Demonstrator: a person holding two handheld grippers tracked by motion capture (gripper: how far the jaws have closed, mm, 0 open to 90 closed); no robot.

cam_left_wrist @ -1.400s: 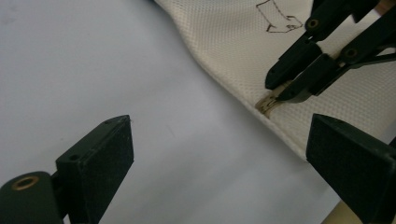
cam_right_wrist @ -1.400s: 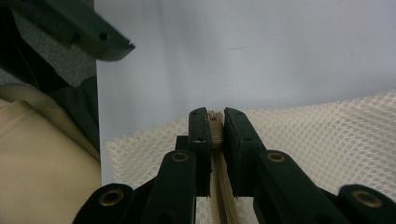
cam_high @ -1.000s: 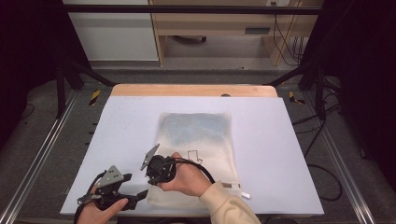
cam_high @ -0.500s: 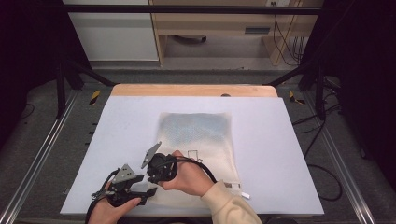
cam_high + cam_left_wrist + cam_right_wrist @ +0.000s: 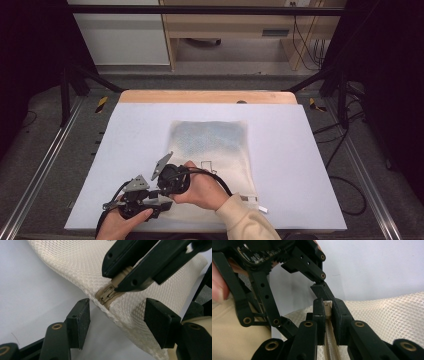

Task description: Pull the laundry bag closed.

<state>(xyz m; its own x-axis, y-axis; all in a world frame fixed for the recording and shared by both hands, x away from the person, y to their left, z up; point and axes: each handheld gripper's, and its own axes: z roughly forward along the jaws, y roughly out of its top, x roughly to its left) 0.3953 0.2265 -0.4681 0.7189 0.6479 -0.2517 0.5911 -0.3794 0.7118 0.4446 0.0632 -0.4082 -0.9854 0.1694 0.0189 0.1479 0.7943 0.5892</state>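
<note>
While the right claw (image 5: 130,277) pinches the zipper pull (image 5: 119,277) at the near corner of a mesh laundry bag (image 5: 215,150) lying on the table (image 5: 310,165), the left claw (image 5: 117,320), closing, straddles the bag's corner unclamped, apparently to brace it.

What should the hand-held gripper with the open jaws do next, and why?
Probably close the left hand-held gripper on the mesh bag's corner beside the zipper. Its jaws have just been closing but its pads do not yet touch the mesh; the right hand-held gripper already clamps the zipper.
</note>
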